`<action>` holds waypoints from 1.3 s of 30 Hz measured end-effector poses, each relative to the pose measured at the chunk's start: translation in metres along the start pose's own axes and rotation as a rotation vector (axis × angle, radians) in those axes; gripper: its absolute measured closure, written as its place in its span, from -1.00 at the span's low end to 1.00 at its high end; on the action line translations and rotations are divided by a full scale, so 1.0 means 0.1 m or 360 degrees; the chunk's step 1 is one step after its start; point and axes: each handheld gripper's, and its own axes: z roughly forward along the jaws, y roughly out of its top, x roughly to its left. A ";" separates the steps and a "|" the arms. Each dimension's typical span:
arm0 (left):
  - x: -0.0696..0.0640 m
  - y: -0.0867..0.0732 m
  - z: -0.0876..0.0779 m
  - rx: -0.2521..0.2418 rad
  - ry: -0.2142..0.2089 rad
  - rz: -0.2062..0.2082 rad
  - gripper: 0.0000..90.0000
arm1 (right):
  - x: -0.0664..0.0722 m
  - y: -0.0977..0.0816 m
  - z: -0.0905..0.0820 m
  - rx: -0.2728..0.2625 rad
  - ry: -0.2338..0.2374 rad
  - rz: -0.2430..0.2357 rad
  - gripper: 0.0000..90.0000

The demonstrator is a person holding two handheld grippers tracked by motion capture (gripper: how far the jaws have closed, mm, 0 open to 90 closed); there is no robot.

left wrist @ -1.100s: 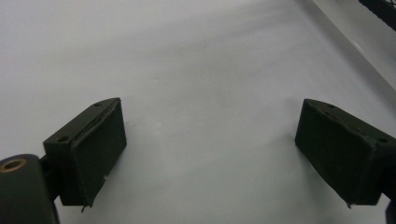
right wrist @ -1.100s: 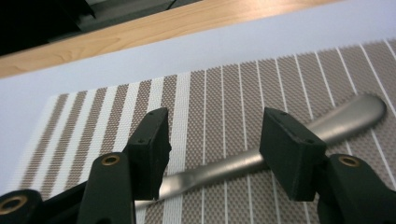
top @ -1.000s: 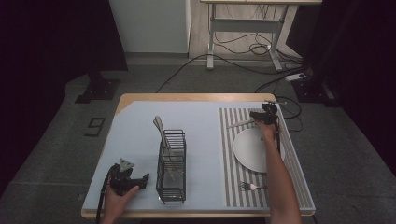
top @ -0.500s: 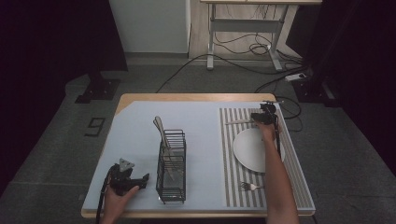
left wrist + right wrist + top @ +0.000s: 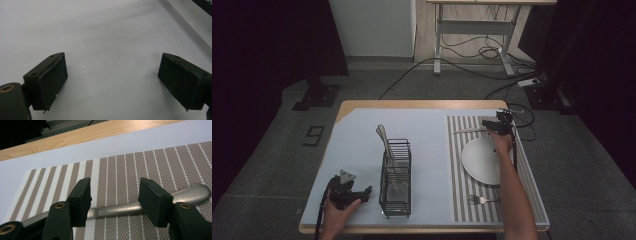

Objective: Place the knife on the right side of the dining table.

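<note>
Dark flooring and trailing cables surround the wooden table (image 5: 362, 106), which carries a pale blue cover and, on its right half, a striped placemat (image 5: 457, 165). I have the right gripper (image 5: 113, 195) at the far end of that mat, straddling the handle of a metal utensil (image 5: 120, 210) that lies flat across the stripes. Its jaws have just been widening again after a slight pinch; the handle runs crosswise between them, but the pads stand clear of it, so nothing is gripped yet. From above, the same piece (image 5: 468, 130) lies just beyond the white plate (image 5: 479, 162), with a fork (image 5: 482, 200) at the near end of the mat.

I judge the utensil stiff, light and slick: polished steel, low against the mat, likely to skate or twist if pinched off-centre. I would close on the narrow mid-handle, where it arches slightly off the mat, pads square to it.

My left gripper (image 5: 354, 192) rests released on the near left of the cover, jaws wide apart with bare surface between them, beside the black wire caddy (image 5: 395, 180) that already holds cutlery.
</note>
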 end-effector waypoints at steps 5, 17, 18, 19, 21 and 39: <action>0.00 0.00 0.00 0.0000 0.0000 0.0001 -0.81 | 0.00 -0.01 -0.22 -0.0072 0.0053 0.0023 -0.07; 0.00 0.00 0.00 0.0000 0.0000 0.0000 -0.81 | -0.06 -0.18 -0.80 -0.0194 0.0176 -0.0001 -0.09; 0.00 0.00 0.00 0.0000 0.0001 0.0000 -0.81 | -0.05 -0.20 -0.83 -0.0189 0.0187 -0.0010 -0.10; 0.00 0.00 0.00 0.0000 0.0000 0.0000 -0.81 | -0.03 -0.25 -0.89 -0.0203 0.0206 -0.0030 -0.10; 0.00 0.00 0.00 0.0002 0.0000 0.0000 -0.81 | 0.04 -0.36 -0.99 -0.0198 0.0243 -0.0077 -0.10; 0.00 0.00 0.00 0.0004 0.0001 0.0002 -0.81 | 0.85 -1.10 -1.43 -0.0152 0.0616 -0.0374 -0.15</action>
